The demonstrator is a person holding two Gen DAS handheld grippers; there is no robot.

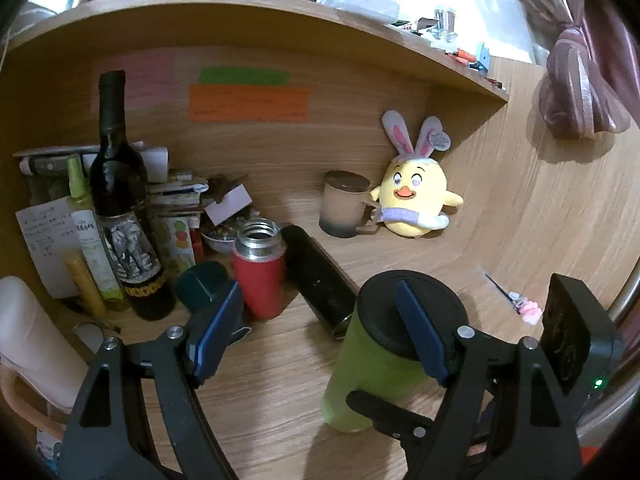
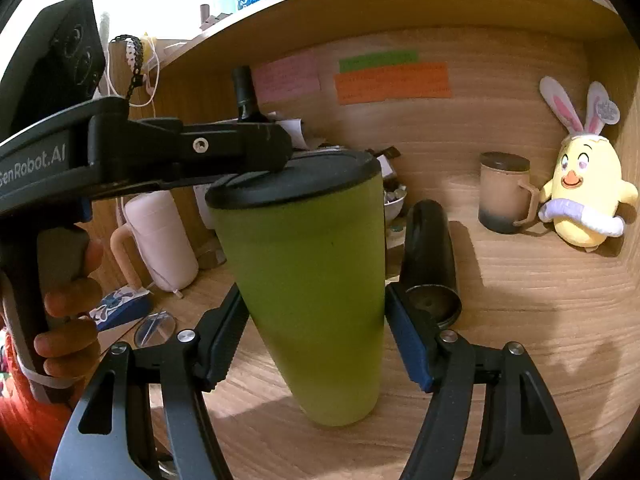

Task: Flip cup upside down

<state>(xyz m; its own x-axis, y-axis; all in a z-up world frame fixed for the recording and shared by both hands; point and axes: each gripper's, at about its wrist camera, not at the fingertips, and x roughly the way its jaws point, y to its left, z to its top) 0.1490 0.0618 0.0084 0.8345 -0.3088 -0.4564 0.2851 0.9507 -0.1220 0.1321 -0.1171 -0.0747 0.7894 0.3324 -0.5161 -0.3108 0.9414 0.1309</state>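
the right gripper (image 2: 314,340) straddles the lower body of the green cup (image 2: 308,280), its blue pads close on either side at three and nine o'clock; whether they truly pinch i cannot tell. the left gripper (image 1: 320,328) is spread wide, one finger (image 2: 240,148) resting on the black lid (image 2: 296,180) at twelve o'clock. the cup stands upright on the wooden desk (image 2: 520,320), wide end up. it looks stiff, smooth and tapered, likely slippery; a grip at mid-body seems safest, since pads could slide toward the narrow base.
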